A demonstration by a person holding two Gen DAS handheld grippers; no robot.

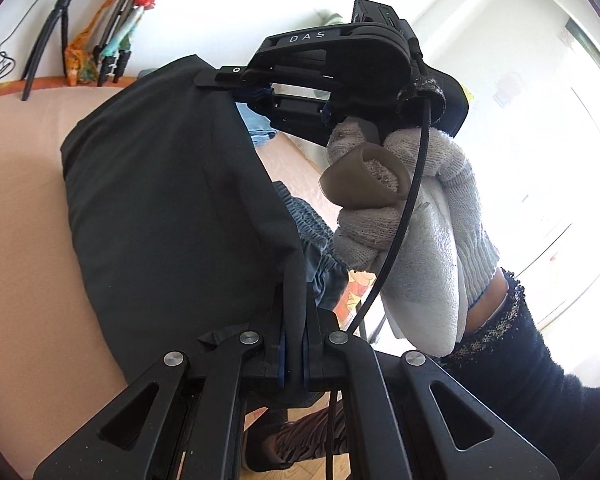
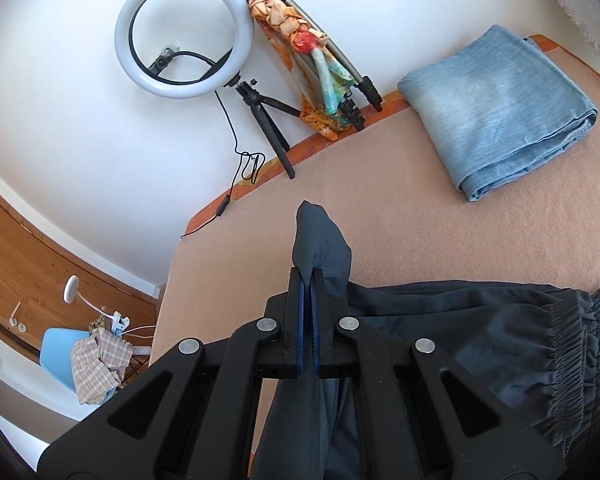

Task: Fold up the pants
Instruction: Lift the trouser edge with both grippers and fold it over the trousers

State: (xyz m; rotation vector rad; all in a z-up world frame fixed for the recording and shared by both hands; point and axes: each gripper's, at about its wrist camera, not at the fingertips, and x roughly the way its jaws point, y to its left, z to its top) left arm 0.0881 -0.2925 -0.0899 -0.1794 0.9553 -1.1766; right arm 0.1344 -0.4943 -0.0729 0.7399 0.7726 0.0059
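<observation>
Pants (image 1: 172, 200), dark, lifted over the bed (image 1: 24, 208), centre frame. Left gripper (image 1: 294, 344) and right gripper (image 2: 309, 312): fingers pinching cloth edges. Step: carrying the fold over. Next: lay edges level, then release.

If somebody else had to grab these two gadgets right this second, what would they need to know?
Left hand-held gripper: shut on an edge of the dark pants.
Right hand-held gripper: shut on another pinch of the same pants, held by a gloved hand.
Where things are: the pants hang between both grippers, partly draped on the peach-covered bed, elastic waistband bunched to the right. Folded blue jeans lie at the far corner.
Done: both grips taken, cloth lifted.
Left: lay the fold down, smooth it, finish folding.
</observation>
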